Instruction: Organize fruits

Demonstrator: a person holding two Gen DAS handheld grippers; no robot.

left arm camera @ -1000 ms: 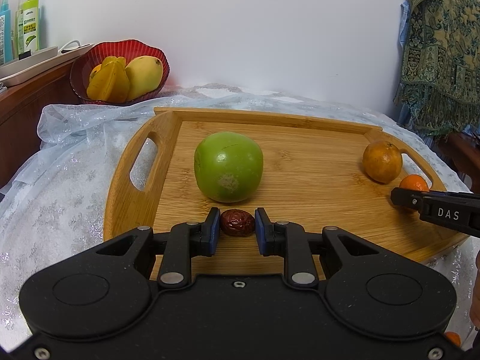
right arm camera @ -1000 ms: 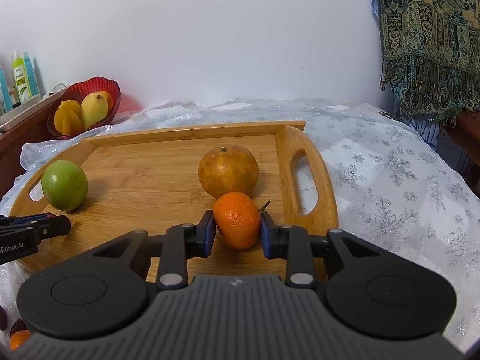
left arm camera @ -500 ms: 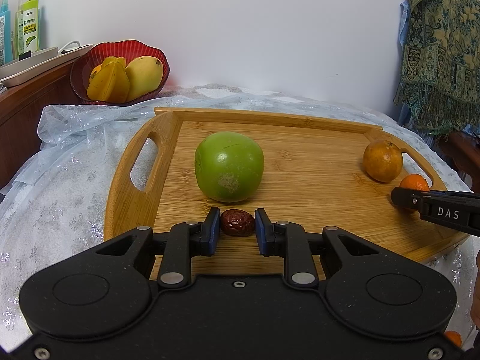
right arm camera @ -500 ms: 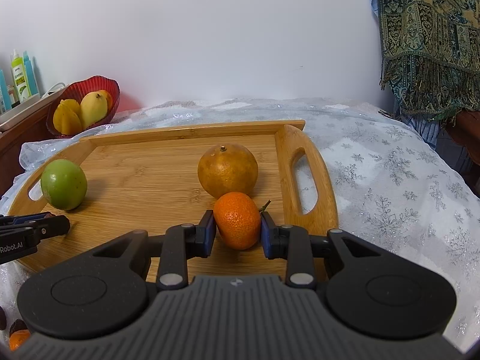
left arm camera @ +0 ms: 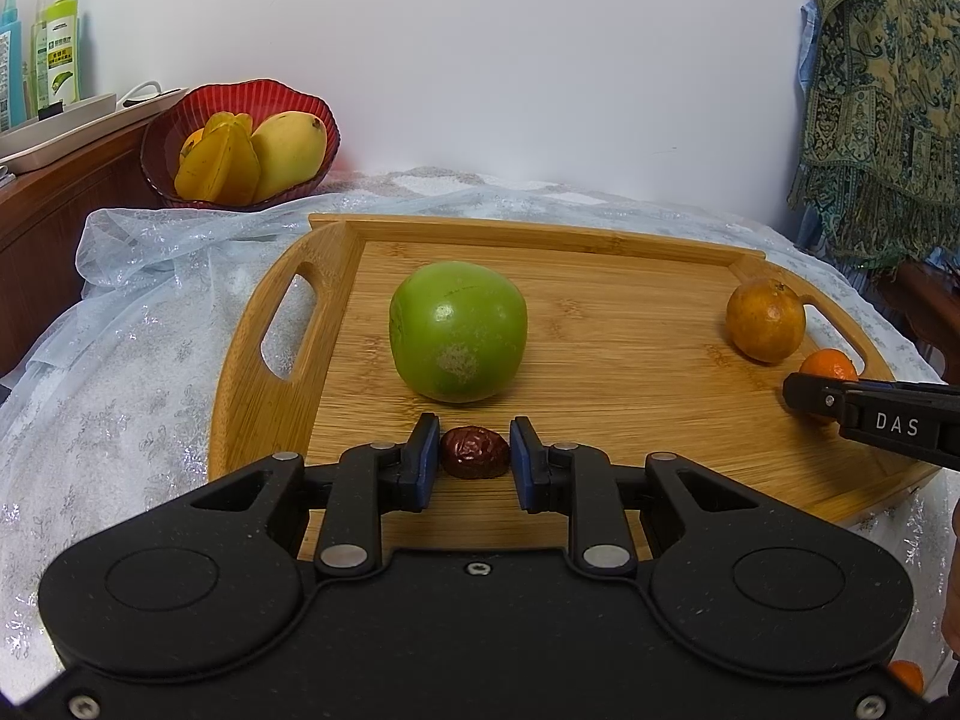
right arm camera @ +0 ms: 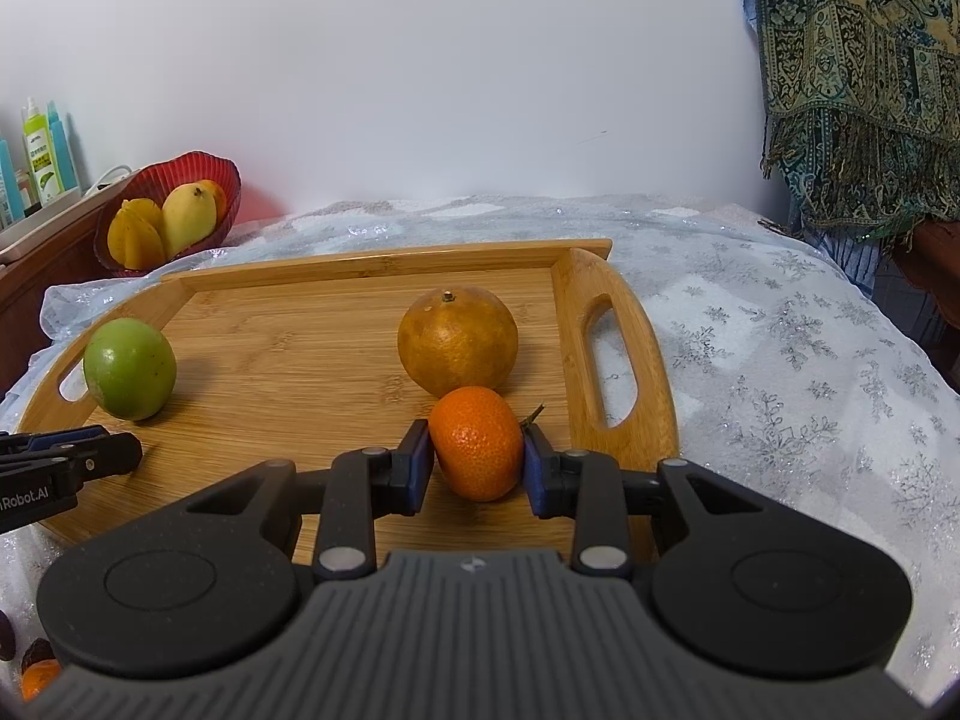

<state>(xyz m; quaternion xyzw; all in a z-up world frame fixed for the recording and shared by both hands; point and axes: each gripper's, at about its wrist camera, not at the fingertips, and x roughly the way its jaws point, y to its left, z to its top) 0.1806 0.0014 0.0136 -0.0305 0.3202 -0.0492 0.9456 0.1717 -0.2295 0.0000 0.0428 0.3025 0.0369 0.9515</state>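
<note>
Bamboo tray (left arm camera: pixel 600 240) on the worktop carries all four fruits; green apple (left arm camera: pixel 457 339) sits straight ahead of my left gripper (left arm camera: pixel 474 456), brown orange (right arm camera: pixel 457 348) just behind the tangerine (right arm camera: pixel 478 450). My right gripper (right arm camera: pixel 477 459) has just been opening, tangerine between the jaws, resting on the tray by the right handle, left pad barely clear. Left gripper is clamped across the ends of the red date (left arm camera: pixel 474 452), long axis crosswise, near the tray's front edge.

A patterned fringed cloth (right arm camera: pixel 852 78) hangs at right; spray bottles (left arm camera: pixel 57 42) stand on a white tray (left arm camera: pixel 66 126) at left.
</note>
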